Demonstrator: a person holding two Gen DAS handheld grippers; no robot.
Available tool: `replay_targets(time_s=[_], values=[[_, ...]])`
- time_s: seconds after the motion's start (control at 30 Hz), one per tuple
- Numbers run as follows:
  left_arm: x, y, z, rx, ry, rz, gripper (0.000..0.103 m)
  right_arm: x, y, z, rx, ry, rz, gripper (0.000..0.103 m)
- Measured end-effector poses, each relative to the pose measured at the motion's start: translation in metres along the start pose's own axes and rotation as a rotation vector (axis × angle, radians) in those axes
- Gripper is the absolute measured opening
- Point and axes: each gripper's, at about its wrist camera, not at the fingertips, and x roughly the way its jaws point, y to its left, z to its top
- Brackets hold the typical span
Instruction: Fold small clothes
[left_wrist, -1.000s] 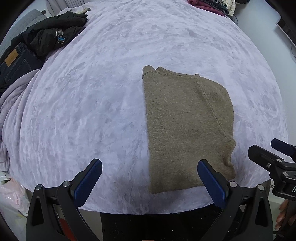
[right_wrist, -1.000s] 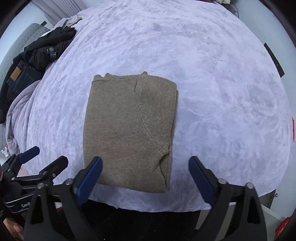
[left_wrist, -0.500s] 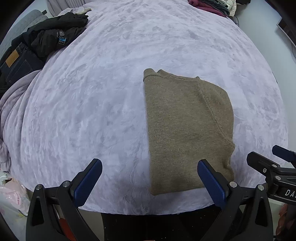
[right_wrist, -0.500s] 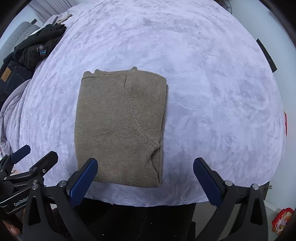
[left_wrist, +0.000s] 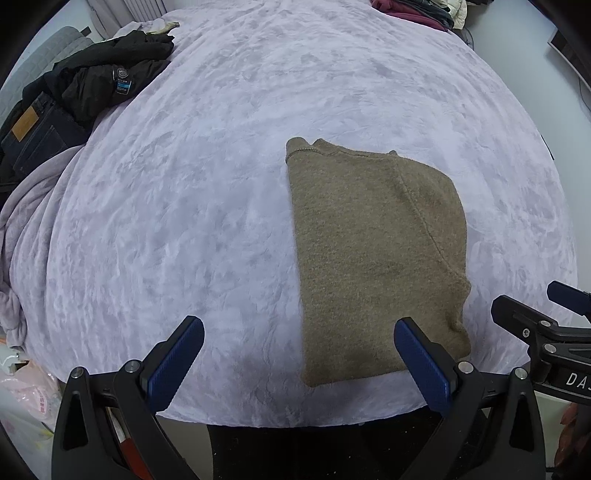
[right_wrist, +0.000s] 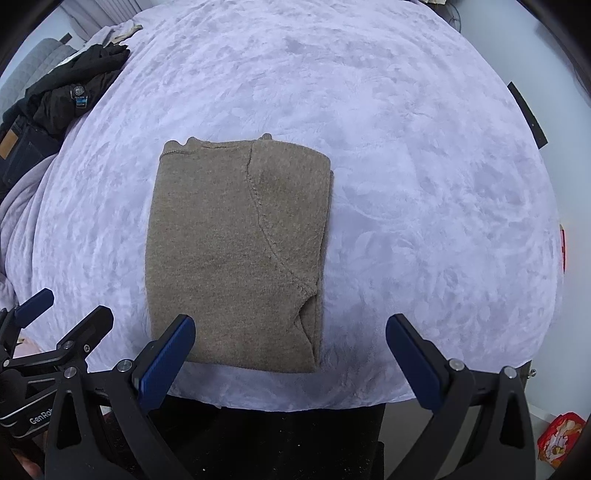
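With the brown sweater (right_wrist: 236, 251) laid folded near the front edge of the lilac bedspread (right_wrist: 424, 184), both the left gripper (left_wrist: 299, 354) and right gripper (right_wrist: 290, 350) are held spread and empty, so a final half-fold or putting aside is judged next.

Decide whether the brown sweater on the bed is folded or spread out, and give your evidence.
Folded. The sweater lies as a compact rectangle on the bed, no sleeves sticking out, with layered edges along its right side.

Lilac plush bed (left_wrist: 258, 147), pale walls
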Motion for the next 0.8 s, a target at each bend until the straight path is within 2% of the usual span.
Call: replay_targets(time_s=[0.8], values=[[-0.0035, 0.0031, -0.0058, 0.002, -0.011, 0.001, 0.103, -0.0016, 0.0059, -0.0051, -0.007, 0.000, -0.003, 0.103]])
